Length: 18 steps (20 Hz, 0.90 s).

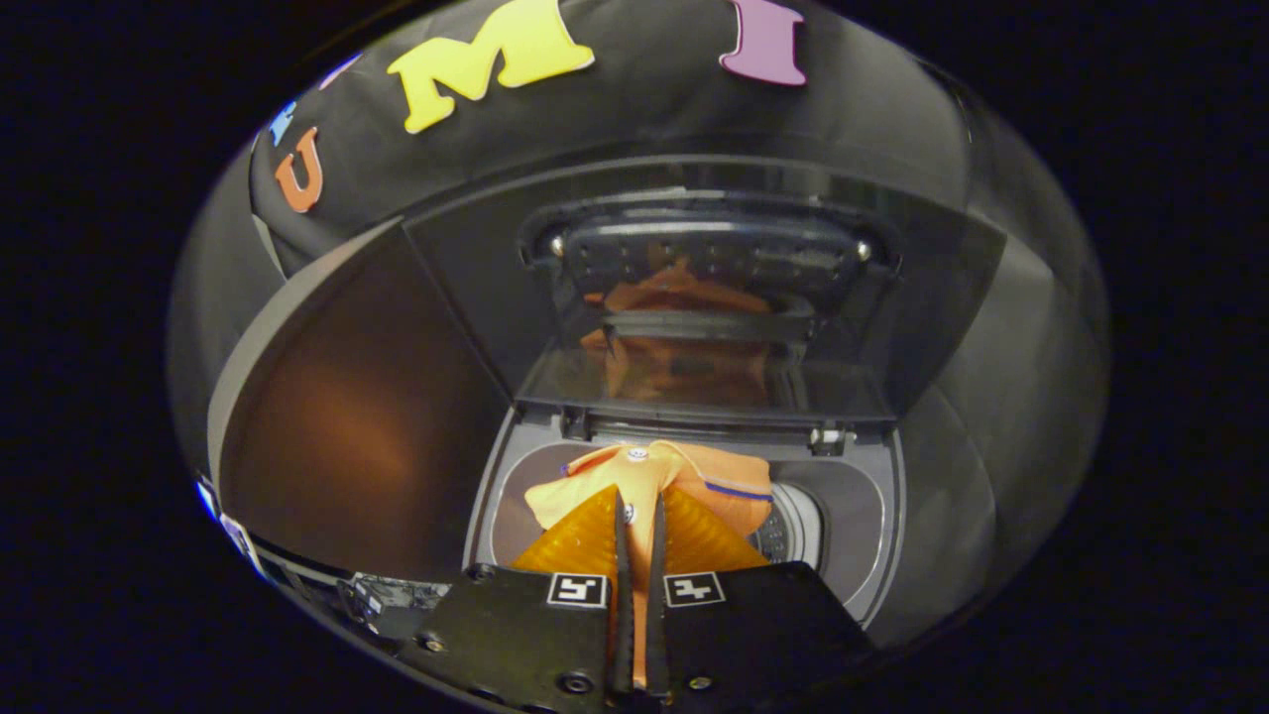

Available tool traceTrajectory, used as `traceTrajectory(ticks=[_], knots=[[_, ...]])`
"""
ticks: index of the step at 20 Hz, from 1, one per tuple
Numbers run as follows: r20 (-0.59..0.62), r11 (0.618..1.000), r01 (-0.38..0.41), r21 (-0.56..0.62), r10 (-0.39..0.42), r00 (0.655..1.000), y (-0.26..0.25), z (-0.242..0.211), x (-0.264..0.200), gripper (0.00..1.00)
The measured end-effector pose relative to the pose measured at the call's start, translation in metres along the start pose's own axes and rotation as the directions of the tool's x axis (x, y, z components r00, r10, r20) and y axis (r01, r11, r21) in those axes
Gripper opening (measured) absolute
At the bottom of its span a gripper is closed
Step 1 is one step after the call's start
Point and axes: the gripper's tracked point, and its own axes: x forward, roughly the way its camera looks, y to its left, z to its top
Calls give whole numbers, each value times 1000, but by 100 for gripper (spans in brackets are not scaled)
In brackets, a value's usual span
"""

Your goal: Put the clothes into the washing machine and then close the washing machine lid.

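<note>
Orange garment is being pinched between the nearly closed fingers of the tool, hanging directly over the washing machine drum opening, below the raised lid.

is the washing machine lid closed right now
No, the lid stands raised behind the open drum, while the gripper pinches the orange garment over the opening.

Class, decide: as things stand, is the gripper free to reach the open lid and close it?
Probably not yet: the gripper is shut on the orange shirt over the drum. The lid stands unobstructed beyond.
</note>
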Motion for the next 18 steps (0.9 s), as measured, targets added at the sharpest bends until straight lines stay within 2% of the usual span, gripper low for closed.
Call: traceTrajectory(ticks=[4, 10, 18], knots=[[-67, 999, 23, 25, -21, 998, -4, -36, 22, 8], [-207, 991, 52, 123, -26, 978, -7, -86, 38, 8], [-172, 985, 140, 98, -122, 977, -30, -85, 38, 10]])
